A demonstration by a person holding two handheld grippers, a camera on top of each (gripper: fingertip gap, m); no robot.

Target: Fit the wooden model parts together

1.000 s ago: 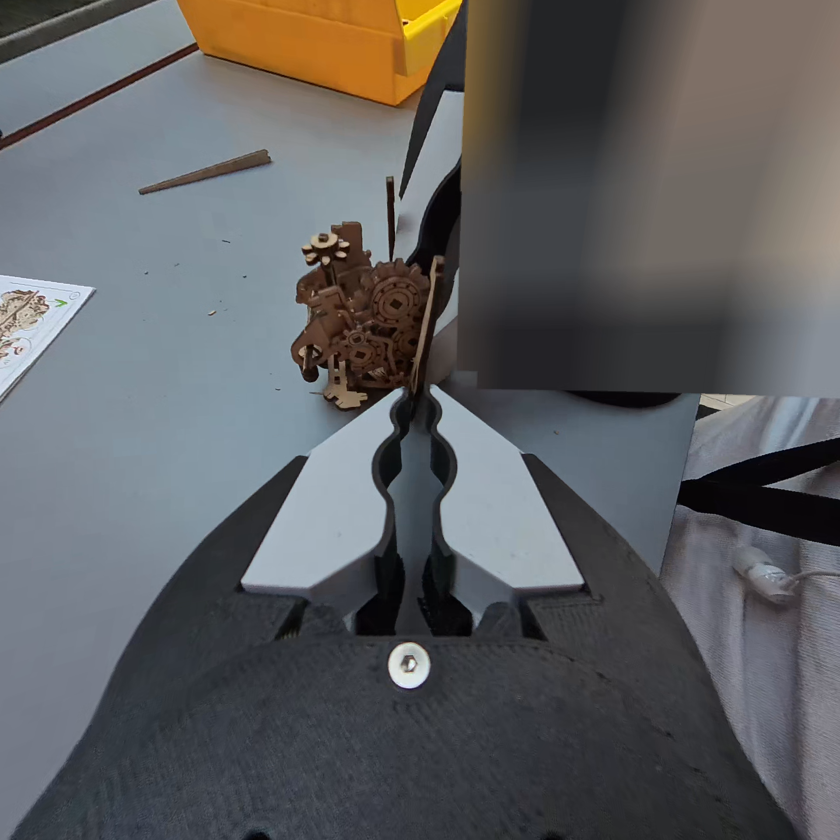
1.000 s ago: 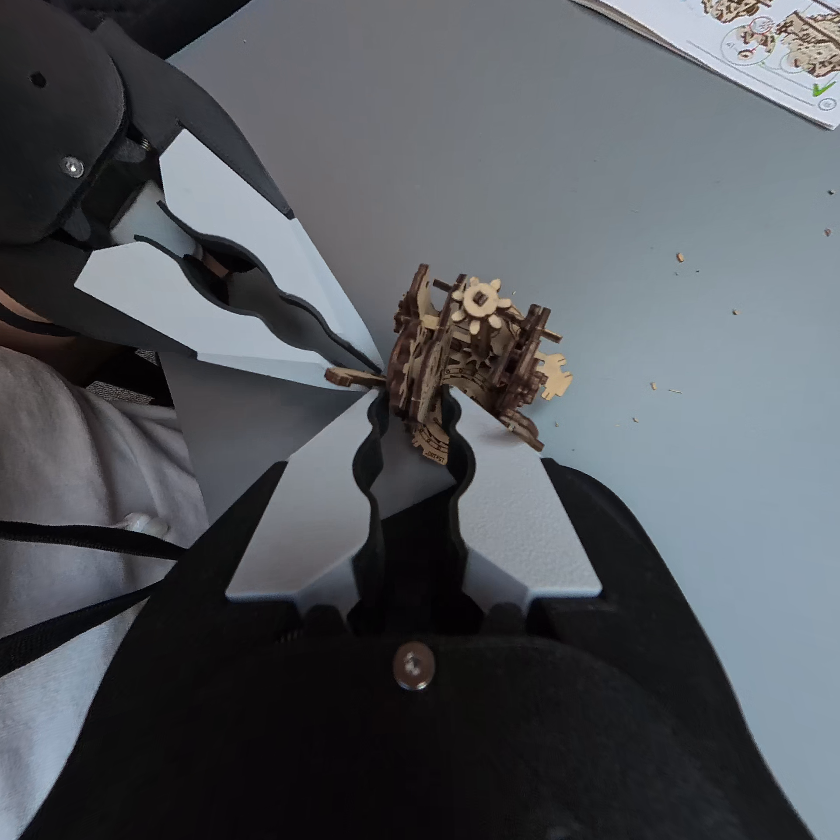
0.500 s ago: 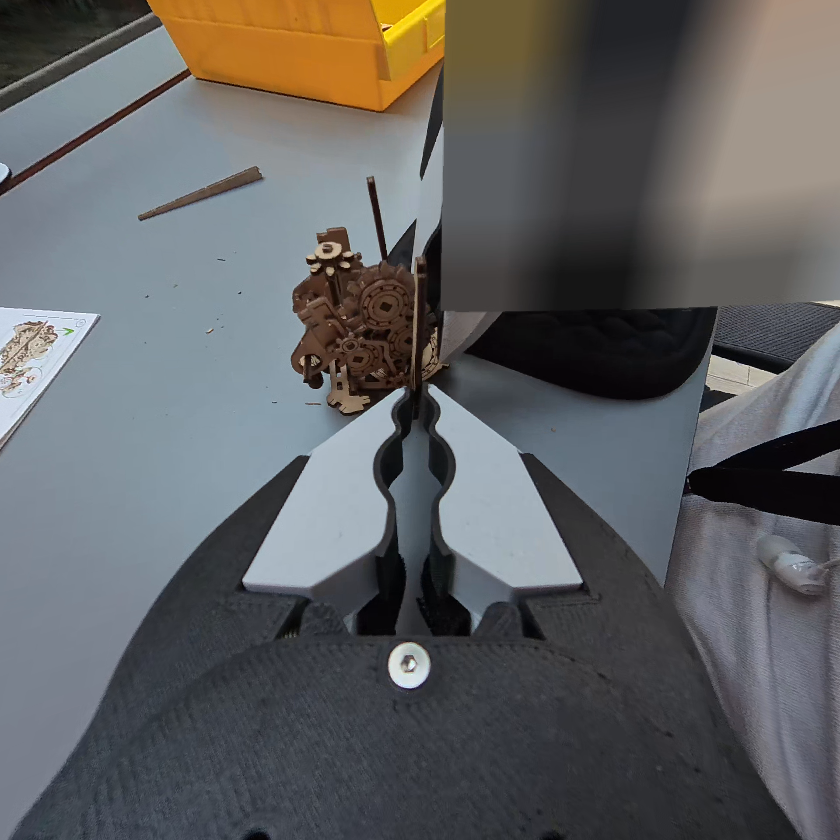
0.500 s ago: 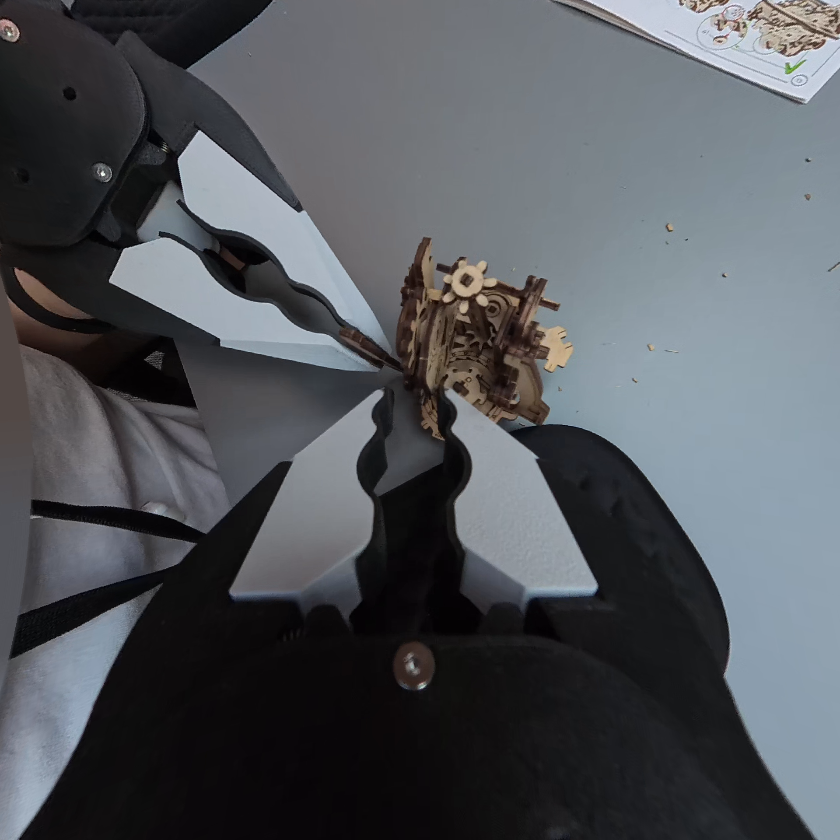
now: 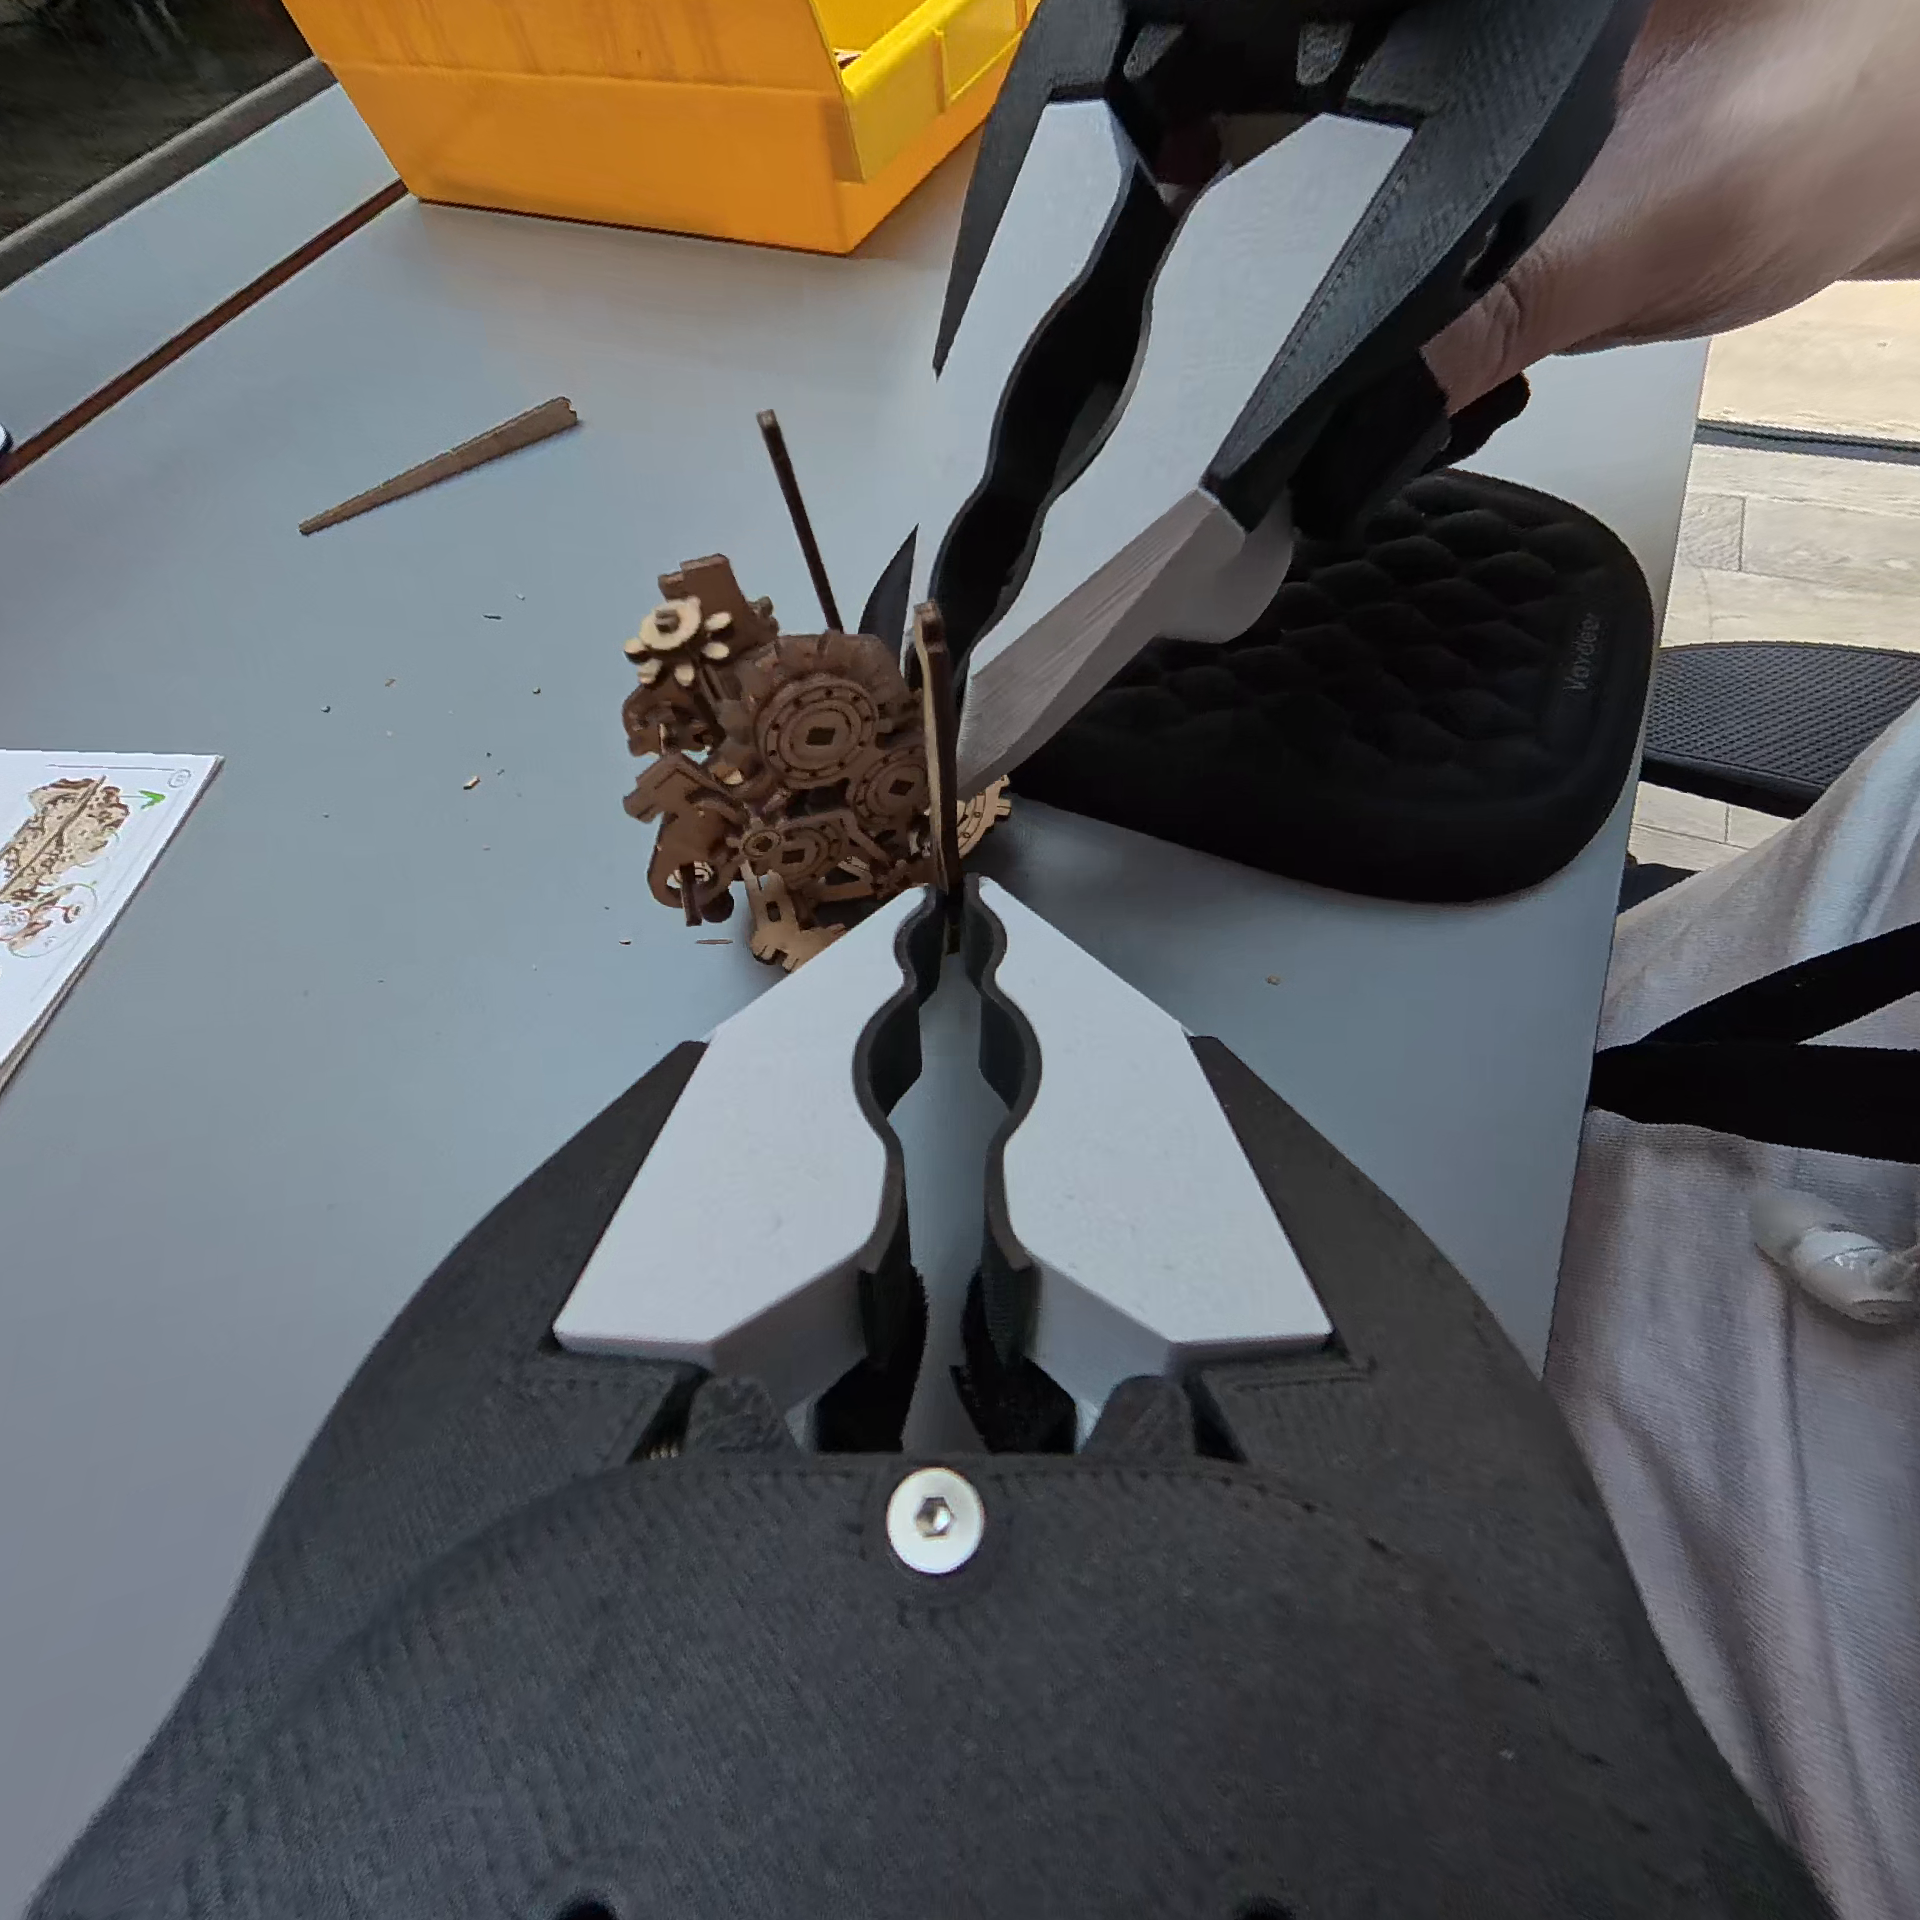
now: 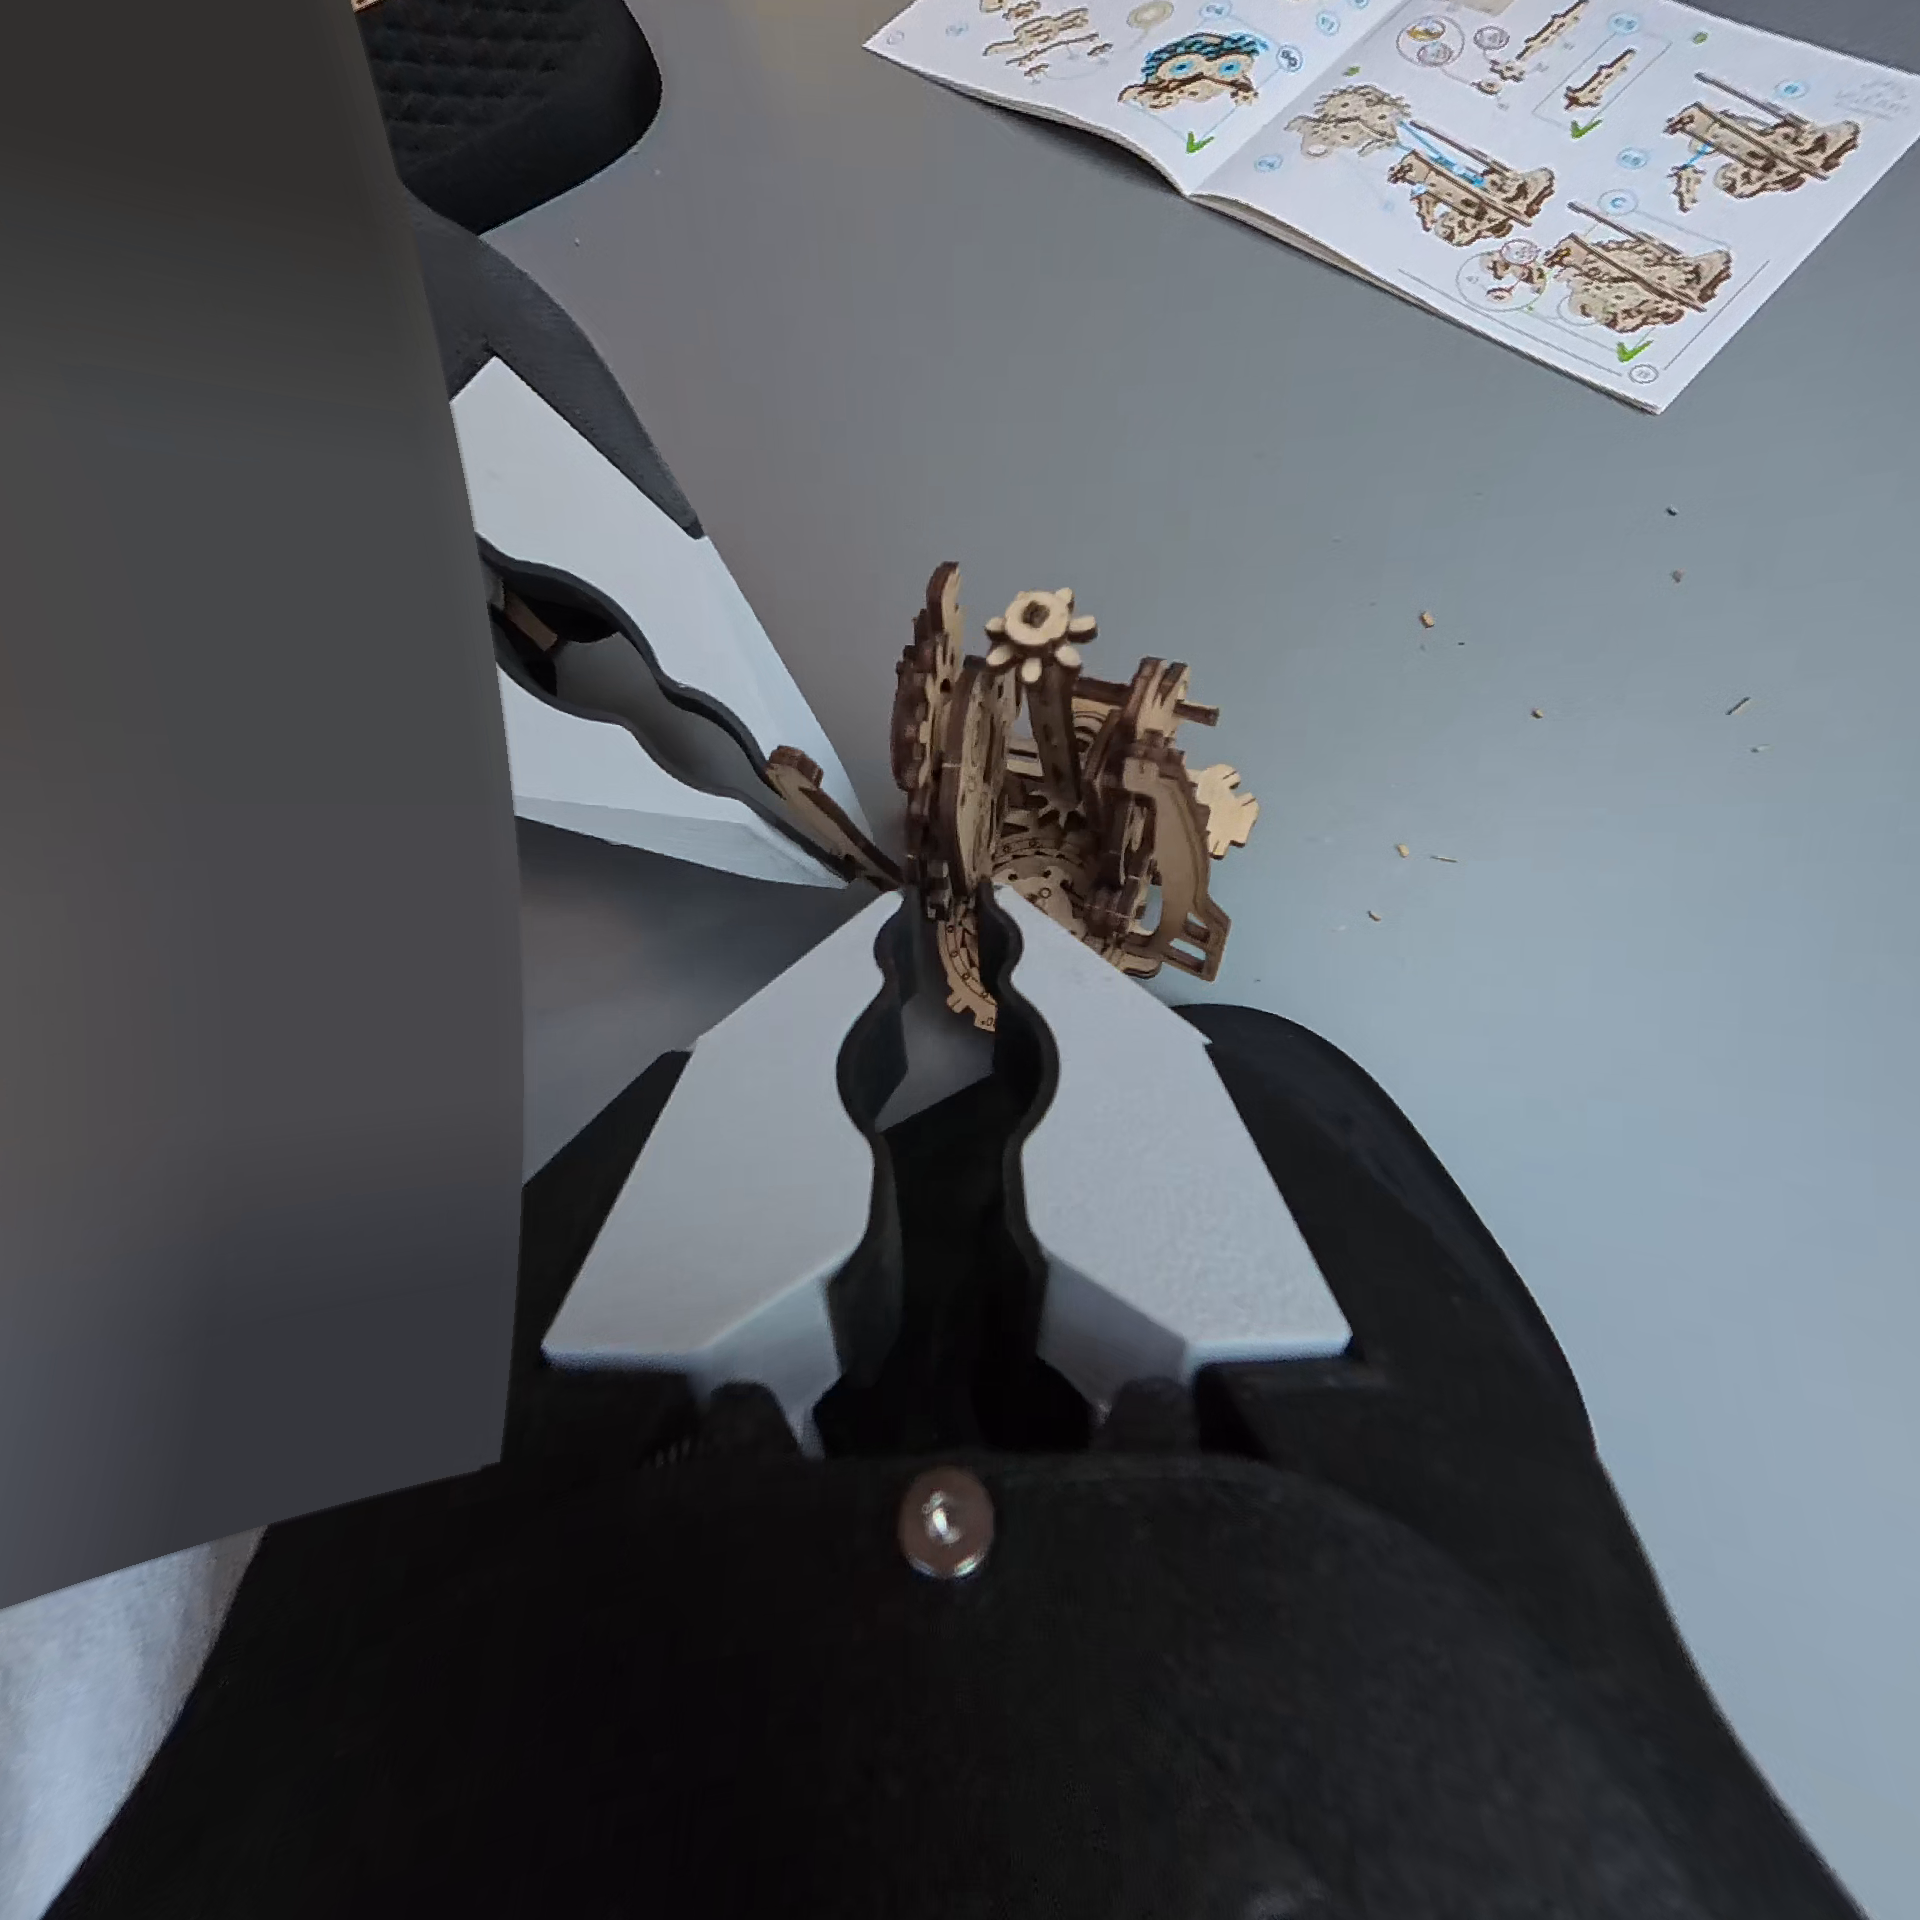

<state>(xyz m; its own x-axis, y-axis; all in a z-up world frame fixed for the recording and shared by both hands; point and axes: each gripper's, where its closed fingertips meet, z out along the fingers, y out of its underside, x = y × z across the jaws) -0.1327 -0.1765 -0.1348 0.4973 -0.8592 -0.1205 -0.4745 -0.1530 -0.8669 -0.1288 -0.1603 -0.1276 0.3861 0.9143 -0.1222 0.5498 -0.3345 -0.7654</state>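
Printed booklet; lettered cushion.

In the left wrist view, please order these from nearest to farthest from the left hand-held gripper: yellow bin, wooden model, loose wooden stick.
From the left hand-held gripper:
1. Wooden model, just ahead, slightly left.
2. Loose wooden stick, farther back, left.
3. Yellow bin, at the far edge.

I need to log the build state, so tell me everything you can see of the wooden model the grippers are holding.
The wooden model is a small, half-built cluster of laser-cut plywood parts: interlocking gears, slotted plates, a pale cog on top and a thin dark rod sticking up. It stands on the grey table. The right gripper is shut on a curved toothed piece at its near edge. The left gripper is shut on a thin flat strip, held edge-on against the model's side.
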